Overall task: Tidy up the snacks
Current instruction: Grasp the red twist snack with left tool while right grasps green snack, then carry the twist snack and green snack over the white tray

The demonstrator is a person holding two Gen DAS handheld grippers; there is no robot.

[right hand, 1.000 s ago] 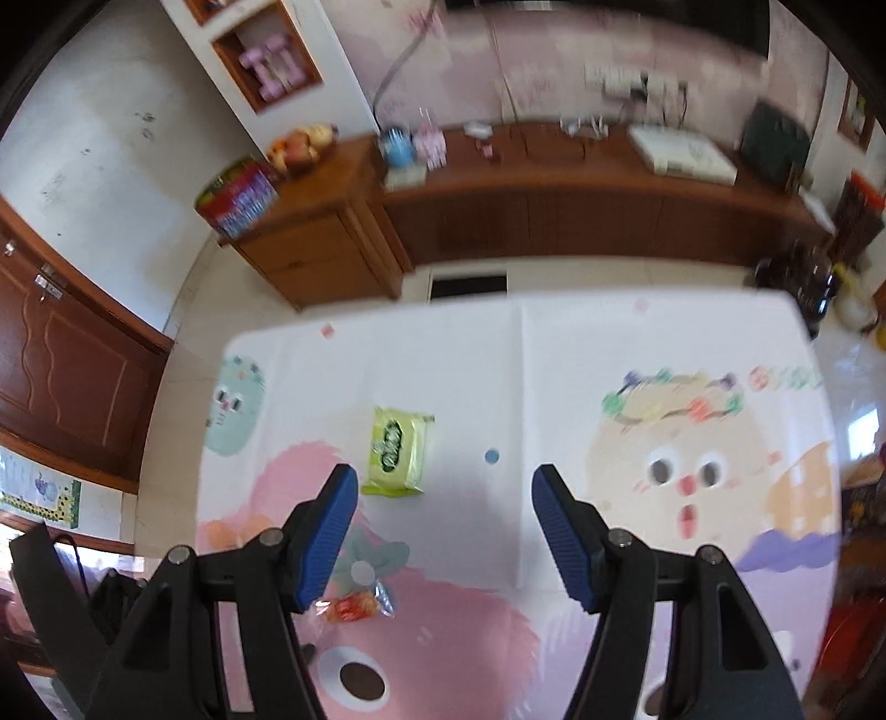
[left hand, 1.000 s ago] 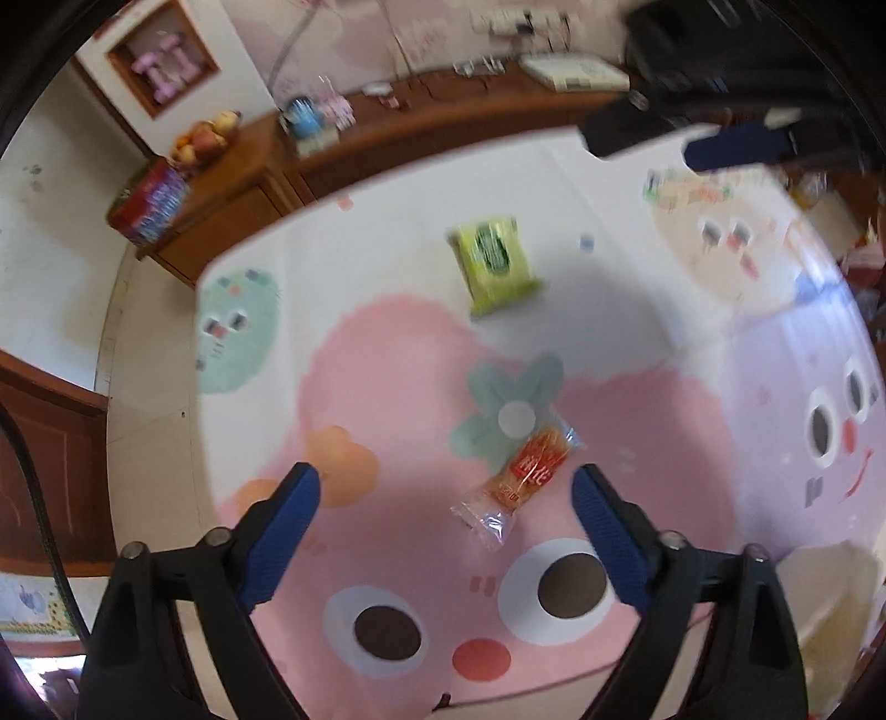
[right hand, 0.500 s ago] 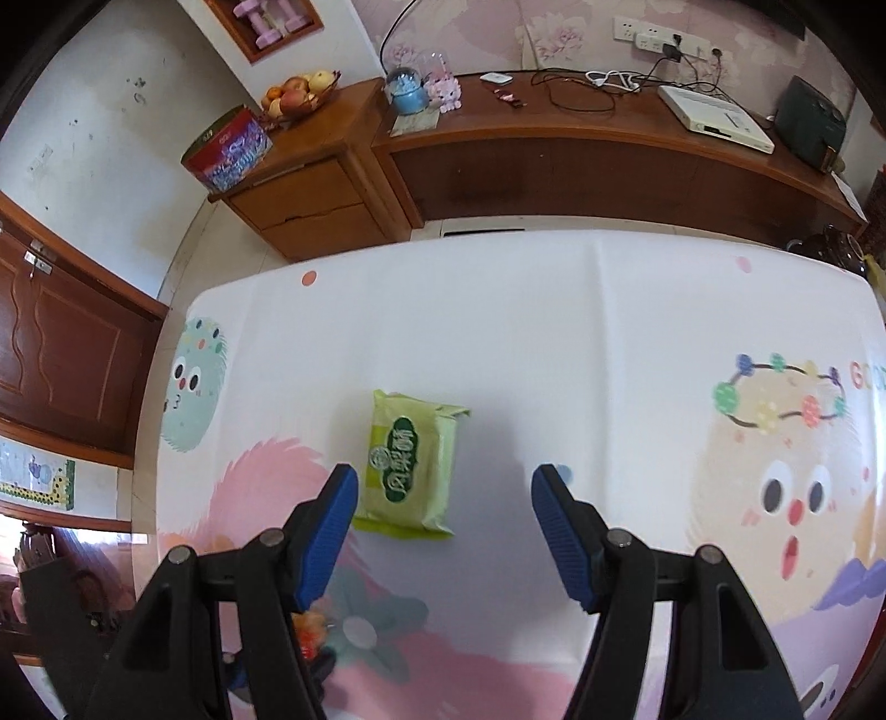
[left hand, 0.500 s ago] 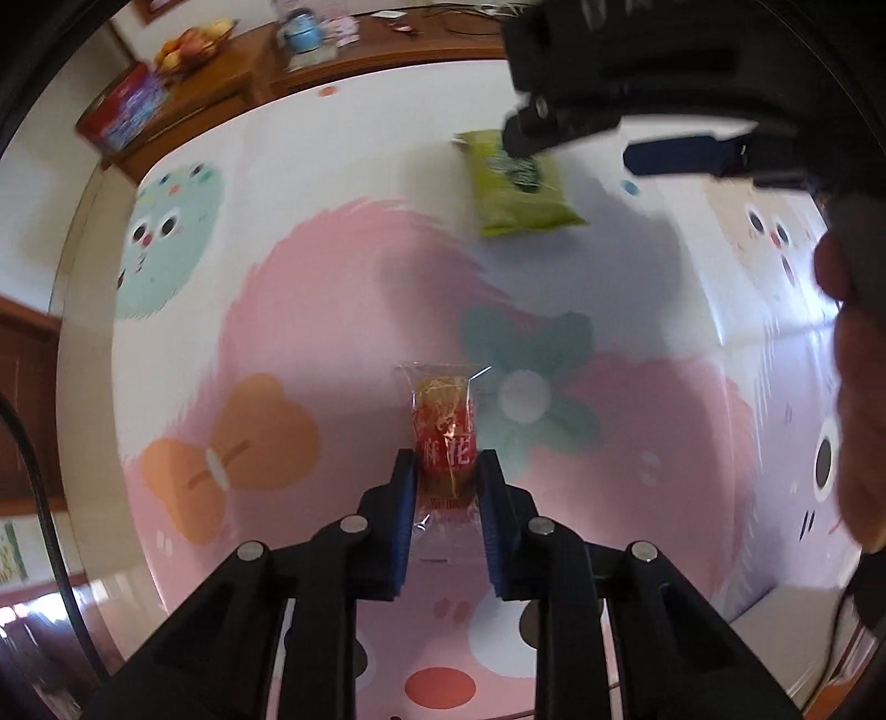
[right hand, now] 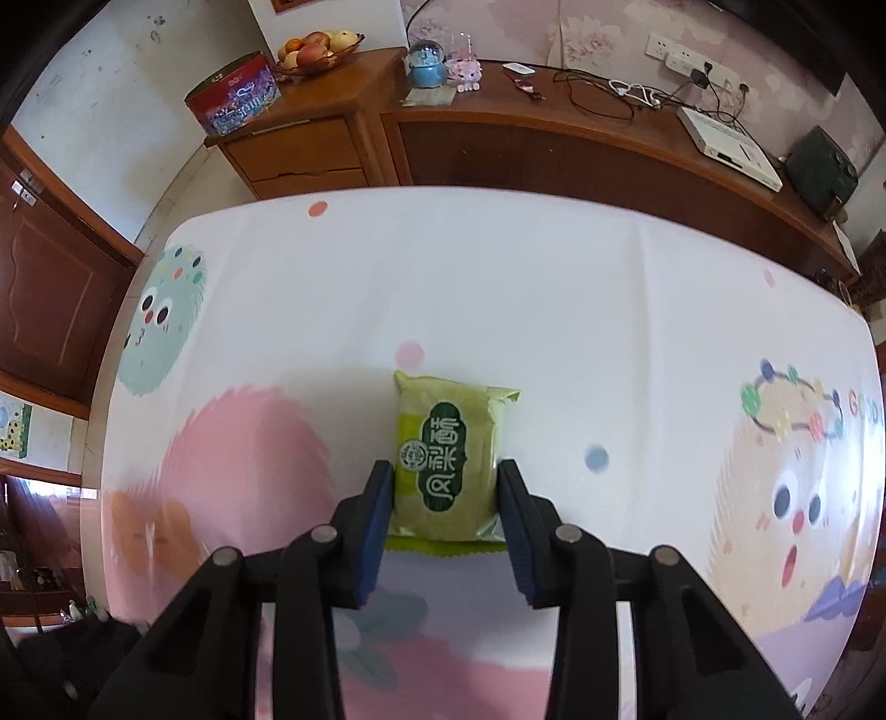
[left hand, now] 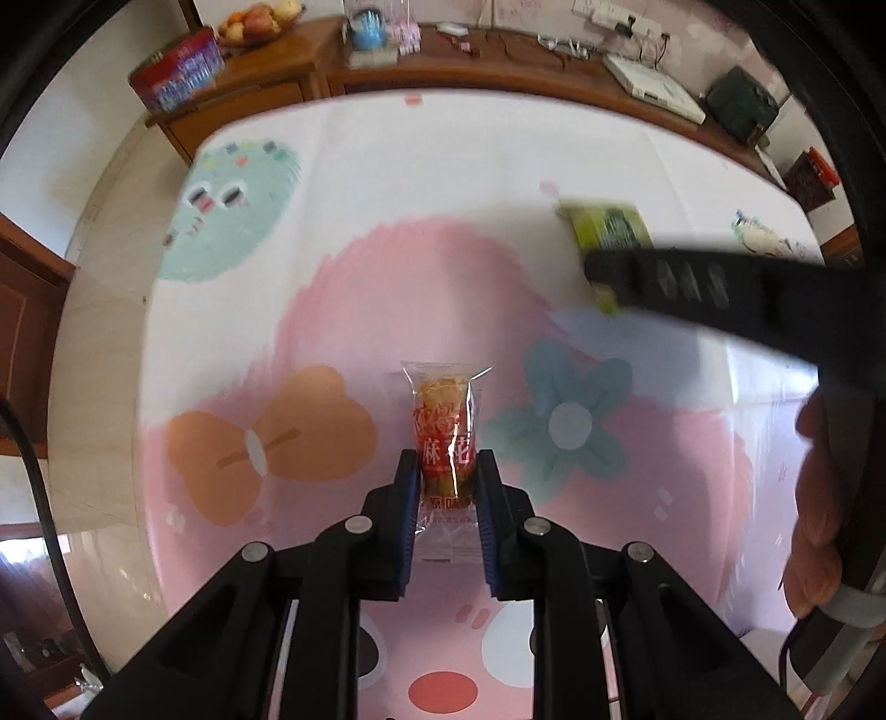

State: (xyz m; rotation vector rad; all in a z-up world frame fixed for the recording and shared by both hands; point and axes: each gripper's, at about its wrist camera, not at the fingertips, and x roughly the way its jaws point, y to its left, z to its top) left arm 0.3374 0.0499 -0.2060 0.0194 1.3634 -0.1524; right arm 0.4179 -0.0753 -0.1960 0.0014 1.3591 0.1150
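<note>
**Two snacks gripped on the cartoon tablecloth**

The left gripper (left hand: 446,487) is pointed steeply down at the table, and its blue pads are pressed against the sides of a clear-wrapped orange snack (left hand: 446,437). The packet, printed in red with white characters, is laid lengthwise between the fingers, with its far end sticking out beyond the fingertips. It is rested on the pink patch of the tablecloth (left hand: 387,166), between a printed orange bow and a printed teal flower.

The right gripper (right hand: 444,490) is likewise aimed downward, and its jaws are being closed around a green snack packet (right hand: 448,459). The blue pads are set against both long edges of the packet, which is laid flat on the cloth where white meets pink. A dark green oval label with pale characters is shown on its top face.

In the left wrist view the right gripper is seen as a blurred dark bar over the green packet, and part of a hand (left hand: 819,509) is seen at the right edge.

A wooden sideboard (right hand: 554,144) is stood beyond the table, with a fruit bowl (right hand: 315,52) and a red tin (right hand: 235,94) on it.
</note>
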